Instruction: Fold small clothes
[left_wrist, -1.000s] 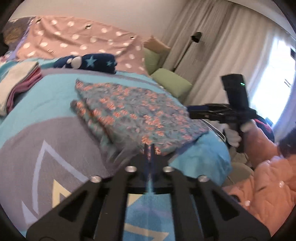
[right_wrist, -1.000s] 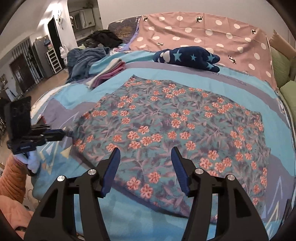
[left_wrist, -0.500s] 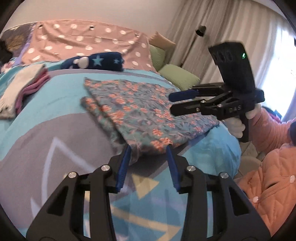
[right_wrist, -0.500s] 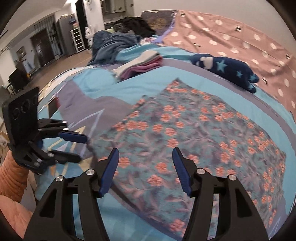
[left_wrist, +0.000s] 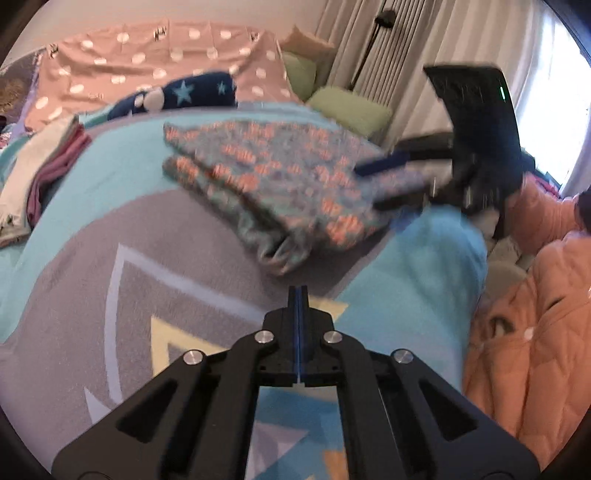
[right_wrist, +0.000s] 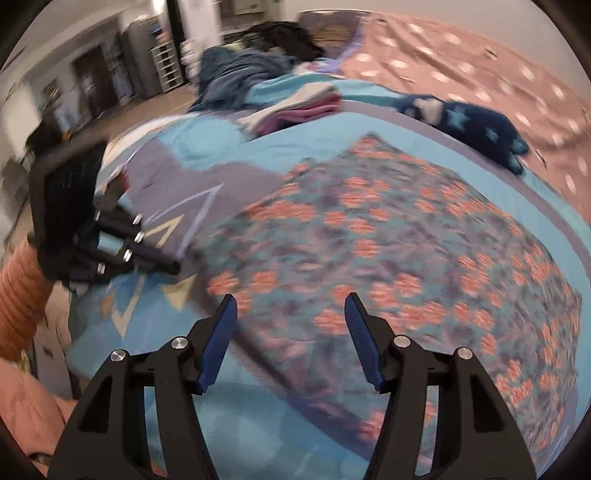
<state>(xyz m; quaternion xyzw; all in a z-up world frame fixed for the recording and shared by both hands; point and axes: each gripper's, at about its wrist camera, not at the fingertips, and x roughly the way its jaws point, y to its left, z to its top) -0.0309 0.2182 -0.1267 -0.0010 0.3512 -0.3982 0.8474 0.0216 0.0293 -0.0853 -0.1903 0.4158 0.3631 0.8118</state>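
**Two grippers, one floral garment, nothing held**

Two claws work at the near edge of the bed. The left gripper has its blue pads pressed flat together with nothing between them; they snapped apart and shut again moments ago, and the cloth is not in them. The floral garment lies just ahead of that closed tip, apart from it, its nearest rumpled corner drooping onto the grey patch of the blue bedspread.

Over on the other side, the right gripper stands with its jaws well apart, poised over the garment's near edge; the flowered fabric fills the gap between the fingers, though the blur hides whether the pads touch it. Seen from the left camera, that right claw sits at the cloth's right-hand edge.

Farther back lie a navy star-print garment and a folded stack, well apart from both claws.
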